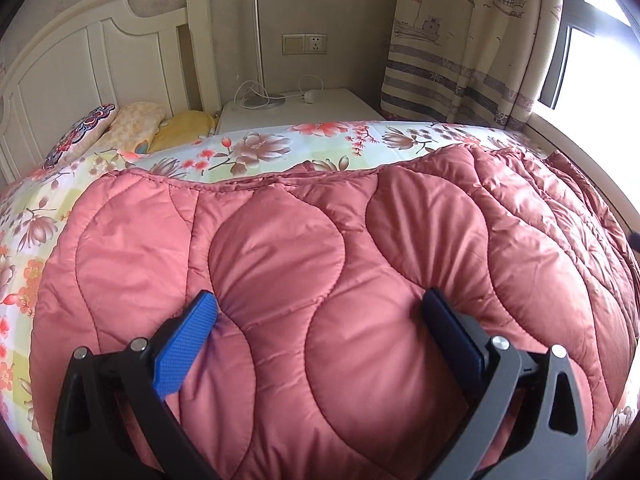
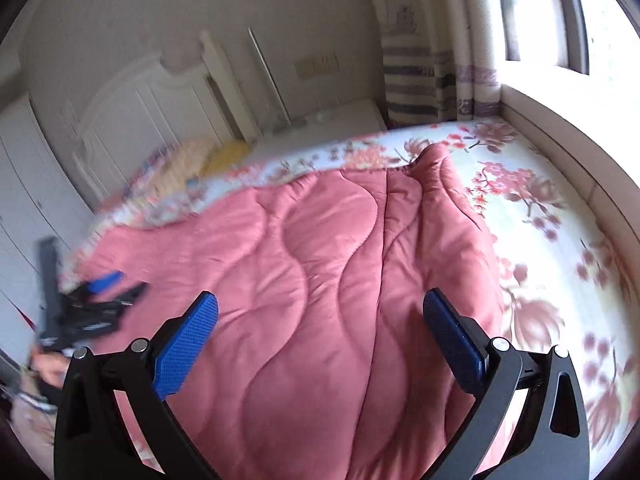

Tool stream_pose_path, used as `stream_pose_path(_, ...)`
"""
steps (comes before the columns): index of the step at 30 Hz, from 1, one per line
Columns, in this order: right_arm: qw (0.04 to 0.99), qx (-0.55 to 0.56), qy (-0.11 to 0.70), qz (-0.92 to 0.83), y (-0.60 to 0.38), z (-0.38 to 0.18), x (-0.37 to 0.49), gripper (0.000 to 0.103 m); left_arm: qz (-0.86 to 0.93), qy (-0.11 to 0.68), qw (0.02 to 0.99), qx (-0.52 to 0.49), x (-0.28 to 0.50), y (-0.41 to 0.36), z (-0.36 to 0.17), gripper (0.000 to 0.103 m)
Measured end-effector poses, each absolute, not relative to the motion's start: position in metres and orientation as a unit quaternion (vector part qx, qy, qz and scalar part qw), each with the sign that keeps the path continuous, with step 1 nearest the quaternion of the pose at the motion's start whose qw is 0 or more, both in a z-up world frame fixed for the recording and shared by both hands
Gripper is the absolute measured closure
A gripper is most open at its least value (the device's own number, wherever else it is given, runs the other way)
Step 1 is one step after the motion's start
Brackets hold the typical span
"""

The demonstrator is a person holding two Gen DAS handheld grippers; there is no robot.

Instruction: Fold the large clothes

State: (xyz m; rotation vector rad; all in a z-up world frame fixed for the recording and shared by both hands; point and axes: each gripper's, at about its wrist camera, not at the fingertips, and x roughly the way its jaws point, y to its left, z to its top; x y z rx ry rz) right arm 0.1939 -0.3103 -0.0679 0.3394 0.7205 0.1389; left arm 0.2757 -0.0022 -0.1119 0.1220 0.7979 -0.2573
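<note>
A large pink quilted garment (image 1: 320, 280) lies spread over the floral bed sheet (image 1: 256, 148). My left gripper (image 1: 320, 312) is open just above it, blue pads wide apart, nothing between them. In the right wrist view the same pink quilted garment (image 2: 320, 264) shows a raised fold near its far right corner. My right gripper (image 2: 320, 312) hovers open over the garment's near part. The left gripper (image 2: 100, 300) appears blurred at the left, held by a hand, over the garment's left edge.
A white headboard (image 1: 100, 60) and pillows (image 1: 132, 124) lie at the far left. A white nightstand (image 1: 296, 110) with a lamp and cable stands behind the bed. A patterned curtain (image 1: 472, 48) and window are at the right. Bare sheet (image 2: 560, 240) lies right of the garment.
</note>
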Motion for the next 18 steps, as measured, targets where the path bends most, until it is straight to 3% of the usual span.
stream_pose_path(4, 0.916, 0.199, 0.332, 0.104, -0.304, -0.06, 0.127, 0.005, -0.125, 0.387, 0.912, 0.059, 0.276, -0.002, -0.112, 0.002)
stream_pose_path(10, 0.864, 0.282, 0.397, 0.128, -0.299, -0.1, 0.072, 0.005, -0.126, 0.387, 0.912, 0.059, 0.276, -0.002, -0.112, 0.002)
stream_pose_path(18, 0.847, 0.353, 0.384, 0.099, -0.302, -0.132, 0.109, 0.005, -0.134, 0.395, 0.907, 0.049, 0.278, 0.0, -0.113, 0.002)
